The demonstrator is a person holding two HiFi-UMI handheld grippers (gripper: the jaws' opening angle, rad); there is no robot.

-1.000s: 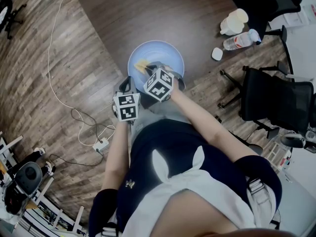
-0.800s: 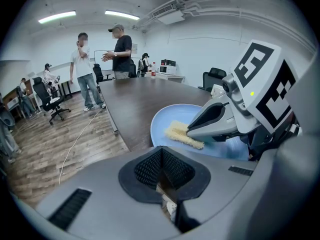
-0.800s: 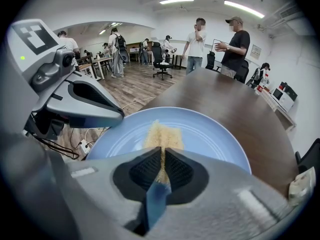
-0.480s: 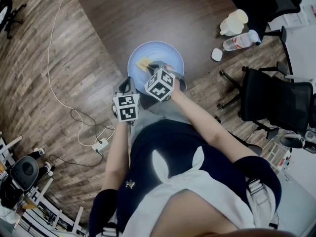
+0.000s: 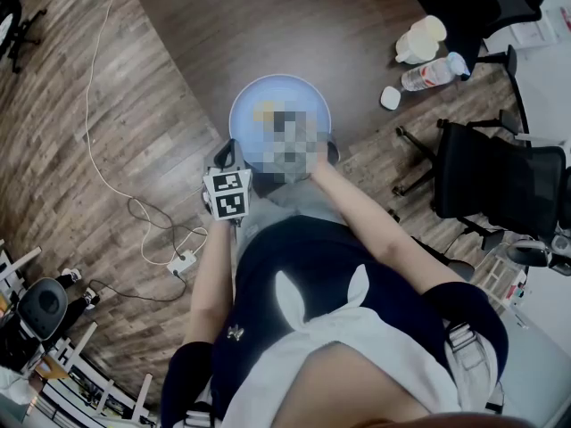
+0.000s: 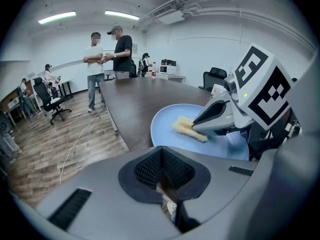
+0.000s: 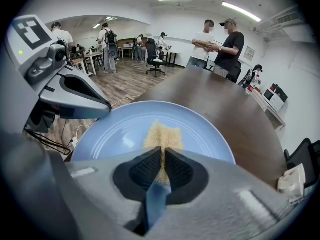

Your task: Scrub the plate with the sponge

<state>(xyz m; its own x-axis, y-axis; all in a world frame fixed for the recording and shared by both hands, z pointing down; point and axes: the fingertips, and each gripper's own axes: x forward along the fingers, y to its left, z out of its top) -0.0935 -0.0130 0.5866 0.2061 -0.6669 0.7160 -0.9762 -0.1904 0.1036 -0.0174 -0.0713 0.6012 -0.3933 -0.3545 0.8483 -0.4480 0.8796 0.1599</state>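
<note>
A light blue plate (image 5: 279,99) lies near the edge of the dark wooden table (image 5: 294,25). On it rests a yellow sponge (image 7: 161,134), also seen in the left gripper view (image 6: 189,129). My right gripper (image 7: 163,154) is shut on the sponge's near end and holds it flat against the plate (image 7: 115,131). In the head view a mosaic patch covers this gripper. My left gripper (image 6: 162,171) is shut, with its tips by the plate's near left rim (image 6: 165,134). Nothing shows between its jaws. Its marker cube (image 5: 227,194) sits just off the table's edge.
A white jug (image 5: 421,41), a clear bottle (image 5: 434,72) and a small white lid (image 5: 390,98) stand at the table's right edge. Black office chairs (image 5: 500,181) are to the right. A cable (image 5: 134,203) runs over the wooden floor. Two people (image 6: 107,59) stand at the table's far end.
The sponge has slid a little farther across the plate with my right gripper. My left gripper has stayed in place.
</note>
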